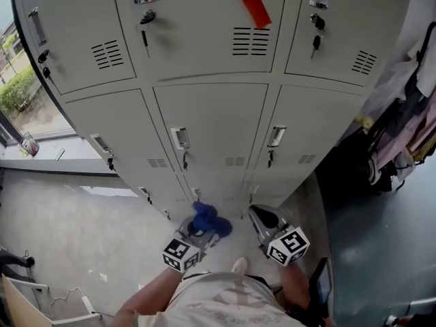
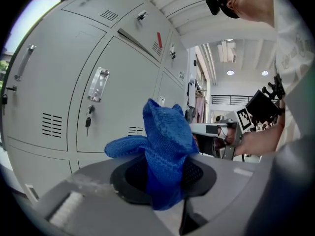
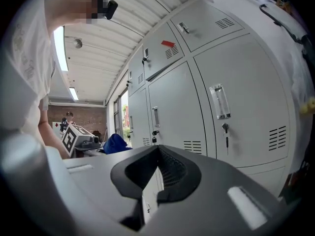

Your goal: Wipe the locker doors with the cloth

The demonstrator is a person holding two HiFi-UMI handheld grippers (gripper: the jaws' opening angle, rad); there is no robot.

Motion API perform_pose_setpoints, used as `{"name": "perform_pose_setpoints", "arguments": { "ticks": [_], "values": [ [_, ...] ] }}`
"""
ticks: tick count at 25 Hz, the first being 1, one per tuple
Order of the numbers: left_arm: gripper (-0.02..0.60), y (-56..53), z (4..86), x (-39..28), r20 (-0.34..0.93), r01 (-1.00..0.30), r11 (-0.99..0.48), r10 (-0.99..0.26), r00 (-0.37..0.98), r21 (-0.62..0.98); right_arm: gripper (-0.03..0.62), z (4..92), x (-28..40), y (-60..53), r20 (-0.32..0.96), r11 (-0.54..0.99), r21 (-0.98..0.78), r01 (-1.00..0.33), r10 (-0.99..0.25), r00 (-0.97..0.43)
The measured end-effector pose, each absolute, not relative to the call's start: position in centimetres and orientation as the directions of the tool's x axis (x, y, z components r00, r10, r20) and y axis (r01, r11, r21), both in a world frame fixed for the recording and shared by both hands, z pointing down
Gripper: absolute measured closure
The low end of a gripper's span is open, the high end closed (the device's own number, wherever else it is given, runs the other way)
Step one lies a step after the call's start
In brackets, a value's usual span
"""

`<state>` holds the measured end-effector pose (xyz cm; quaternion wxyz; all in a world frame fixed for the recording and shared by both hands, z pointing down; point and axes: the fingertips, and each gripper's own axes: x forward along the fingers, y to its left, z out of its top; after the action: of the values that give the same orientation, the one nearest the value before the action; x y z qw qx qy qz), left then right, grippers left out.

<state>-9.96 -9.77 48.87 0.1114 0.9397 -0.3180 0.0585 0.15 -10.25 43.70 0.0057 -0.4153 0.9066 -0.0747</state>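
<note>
**Head view:** the top row of grey metal locker doors [image 1: 211, 114] is cut off by the upper edge. So is a red strip [image 1: 250, 2] stuck on the middle door. The left hand-held gripper [image 1: 199, 234] has its jaw tips buried under a bunched blue cloth [image 1: 208, 218]. It is held low before the bottom row of doors, near the floor [image 1: 61, 223]. The right hand-held gripper [image 1: 262, 218] sits just beside it, apart from the cloth. Whether either touches a door cannot be told here.

**Left gripper view:** the jaws are pinched on the cloth, a knitted, waffle-textured fabric. It stands up in a rumpled peak and hides where the black pads meet. The doors behind are smooth sheet metal with louvred vents, and a key [image 2: 88, 123] hangs in one lock.

**Right gripper view:** the jaws are pressed together with nothing between them, and their black pads are ribbed. The cloth and the left gripper's marker cube [image 3: 73, 137] show small at the left, partly hidden by the gripper's grey body.
</note>
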Motion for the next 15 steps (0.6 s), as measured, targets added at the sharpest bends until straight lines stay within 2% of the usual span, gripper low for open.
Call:
{"name": "perform_pose_setpoints", "arguments": {
  "ticks": [7,15],
  "values": [
    [0.462,-13.3,47.7,-7.8,0.175,-0.697,-0.699,-0.675,0.717,0.159,0.586,43.0,3.8,-13.7,0.015,0.691,-0.150,-0.707,-0.714,-0.700],
    [0.463,-16.1,44.4,-9.5,0.129,-0.770,-0.633,-0.759,0.638,0.081,0.586,41.2,3.2,-16.5,-0.002,0.741,-0.131,-0.658,-0.664,-0.747]
  ]
}}
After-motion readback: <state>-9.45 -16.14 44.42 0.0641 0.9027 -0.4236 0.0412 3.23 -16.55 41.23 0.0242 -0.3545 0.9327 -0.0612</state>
